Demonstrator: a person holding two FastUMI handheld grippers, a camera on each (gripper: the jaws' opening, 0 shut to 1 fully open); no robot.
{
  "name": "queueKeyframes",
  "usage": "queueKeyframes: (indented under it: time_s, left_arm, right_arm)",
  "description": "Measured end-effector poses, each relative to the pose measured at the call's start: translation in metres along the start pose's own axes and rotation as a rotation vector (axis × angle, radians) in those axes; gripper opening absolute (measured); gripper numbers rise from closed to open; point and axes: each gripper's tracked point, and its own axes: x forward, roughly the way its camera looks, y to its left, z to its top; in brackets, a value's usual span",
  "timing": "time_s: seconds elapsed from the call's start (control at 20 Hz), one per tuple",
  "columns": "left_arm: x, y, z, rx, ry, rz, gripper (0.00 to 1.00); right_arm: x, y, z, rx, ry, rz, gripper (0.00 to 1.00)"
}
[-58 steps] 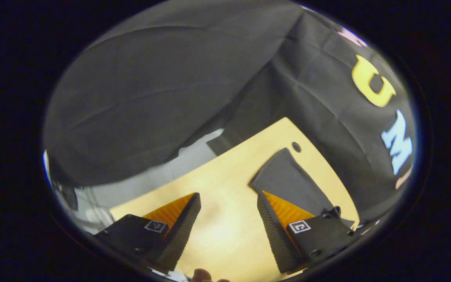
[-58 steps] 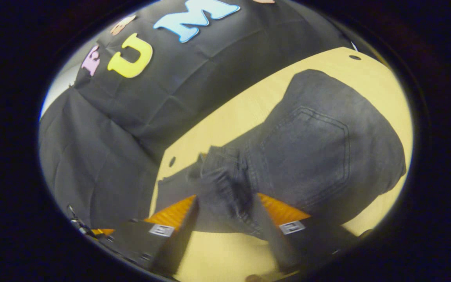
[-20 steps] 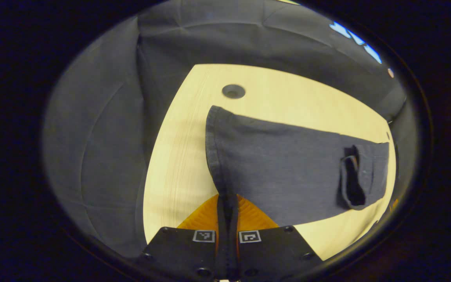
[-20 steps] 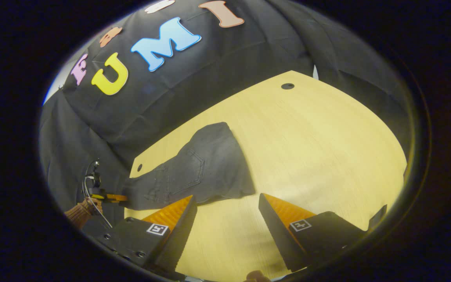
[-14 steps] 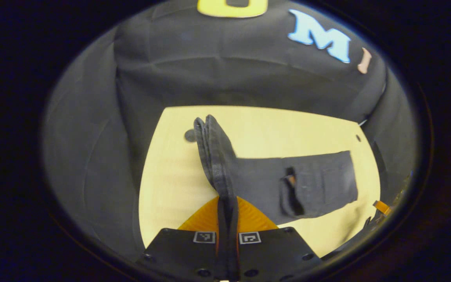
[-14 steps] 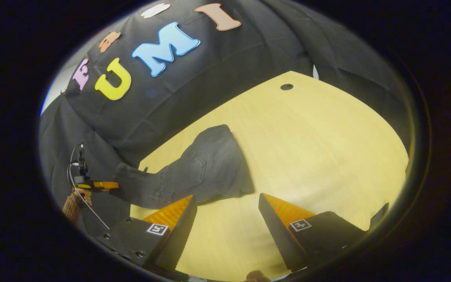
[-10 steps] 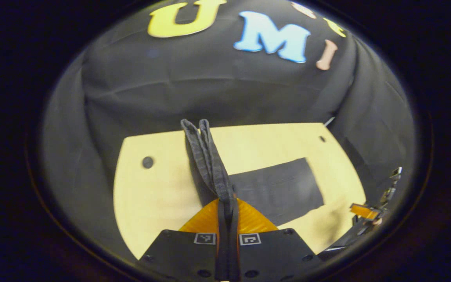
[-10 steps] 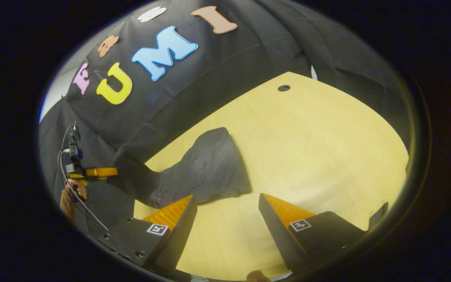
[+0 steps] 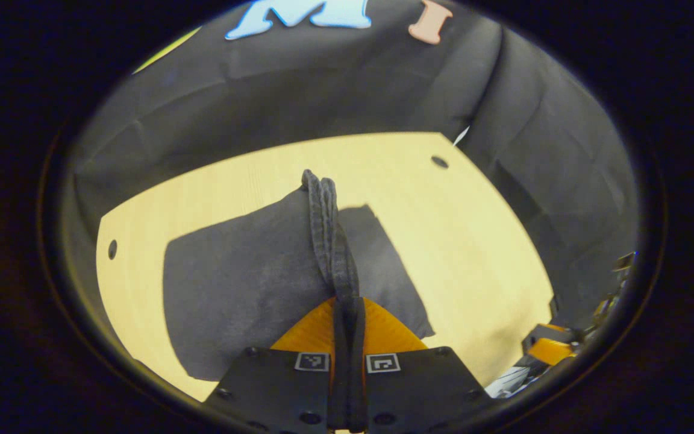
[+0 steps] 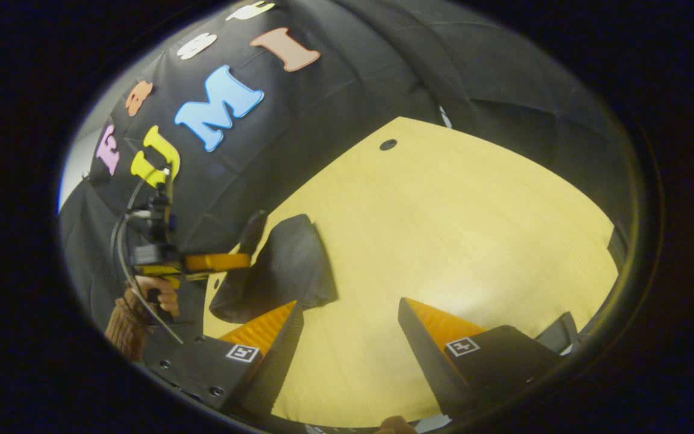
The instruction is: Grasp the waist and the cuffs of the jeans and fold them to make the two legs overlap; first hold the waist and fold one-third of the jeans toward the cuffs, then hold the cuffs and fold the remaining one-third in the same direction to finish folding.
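The dark grey jeans (image 9: pixel 238 283) lie folded on the light wooden table (image 9: pixel 479 253). My left gripper (image 9: pixel 347 307) is shut on the stacked cuffs (image 9: pixel 323 211), which stand up on edge from its fingers above the folded part. In the right gripper view the jeans (image 10: pixel 293 265) form a small bundle at the table's left. There the left gripper (image 10: pixel 241 261), held by a hand (image 10: pixel 154 295), keeps the cuffs (image 10: pixel 255 229) lifted over that bundle. My right gripper (image 10: pixel 350 337) is open above bare table, to the right of the jeans and apart from them.
The table has small round holes near its corners (image 9: pixel 439 161) (image 9: pixel 111 248) (image 10: pixel 388 144). Black cloth walls close in the booth on the far sides. Part of the right gripper (image 9: pixel 546 351) shows at the table's near right edge. A cable (image 10: pixel 124 241) loops off the left gripper.
The left gripper has carried the cuffs up and across over the folded jeans, so the pocket side is now covered. The right gripper stays open and has drawn back a little.
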Motion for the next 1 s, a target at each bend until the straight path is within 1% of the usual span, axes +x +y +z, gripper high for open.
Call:
queueKeyframes:
  time_s: [0.05,0.15,0.2,0.25,0.3,0.35,0.4,0.45,0.5,0.55,0.6,0.65,0.75,0.85,0.9,1.0]
  left_arm:
    - [0.014,0.007,-0.014,0.019,0.027,0.049,0.08]
    - [0.028,0.023,-0.028,0.055,0.031,0.139,0.08]
    - [0.048,0.013,-0.036,0.064,0.020,0.182,0.09]
    - [0.044,0.017,-0.028,0.070,0.006,0.222,0.08]
    - [0.035,0.023,-0.032,0.080,0.016,0.254,0.10]
    - [0.036,0.027,-0.029,0.102,0.007,0.291,0.17]
    - [0.036,0.028,-0.031,0.095,0.000,0.303,0.21]
    - [0.036,0.028,-0.031,0.066,-0.012,0.311,0.28]
    - [0.036,0.029,-0.030,0.039,-0.022,0.314,0.29]
    - [0.032,0.027,-0.029,0.030,-0.033,0.306,0.32]
    - [0.023,0.022,-0.026,0.031,-0.048,0.289,0.33]
    - [0.013,0.013,-0.020,0.033,-0.082,0.262,0.50]
    - [-0.018,-0.021,0.008,0.039,-0.216,0.206,0.86]
    - [-0.063,-0.057,0.052,0.031,-0.424,0.172,0.86]
    - [-0.086,-0.079,0.067,0.009,-0.524,0.150,0.86]
    - [-0.131,-0.128,0.093,-0.055,-0.718,0.108,0.85]
  right_arm:
    - [-0.003,-0.006,0.000,0.006,-0.002,-0.005,0.96]
    - [-0.008,-0.017,0.003,0.011,0.001,-0.017,0.96]
    - [-0.008,-0.020,0.005,0.011,0.005,-0.019,0.96]
    - [-0.009,-0.022,0.007,0.010,0.005,-0.020,0.96]
    - [-0.011,-0.025,0.009,0.009,0.006,-0.020,0.96]
    - [-0.012,-0.025,0.011,0.008,0.007,-0.016,0.96]
    - [-0.013,-0.026,0.014,0.008,0.011,-0.011,0.96]
    - [-0.014,-0.024,0.016,0.005,0.013,-0.004,0.96]
    - [-0.016,-0.023,0.020,-0.003,0.008,0.003,0.96]
    - [-0.019,-0.022,0.027,-0.017,0.000,0.007,0.96]
    - [-0.023,-0.022,0.033,-0.036,-0.012,0.011,0.96]
    - [-0.027,-0.024,0.043,-0.065,-0.031,0.011,0.96]
    - [-0.036,-0.039,0.073,-0.141,-0.090,-0.011,0.96]
    - [-0.049,-0.054,0.114,-0.224,-0.181,-0.022,0.96]
    - [-0.055,-0.063,0.135,-0.267,-0.232,-0.017,0.96]
    - [-0.065,-0.076,0.178,-0.369,-0.340,0.023,0.95]
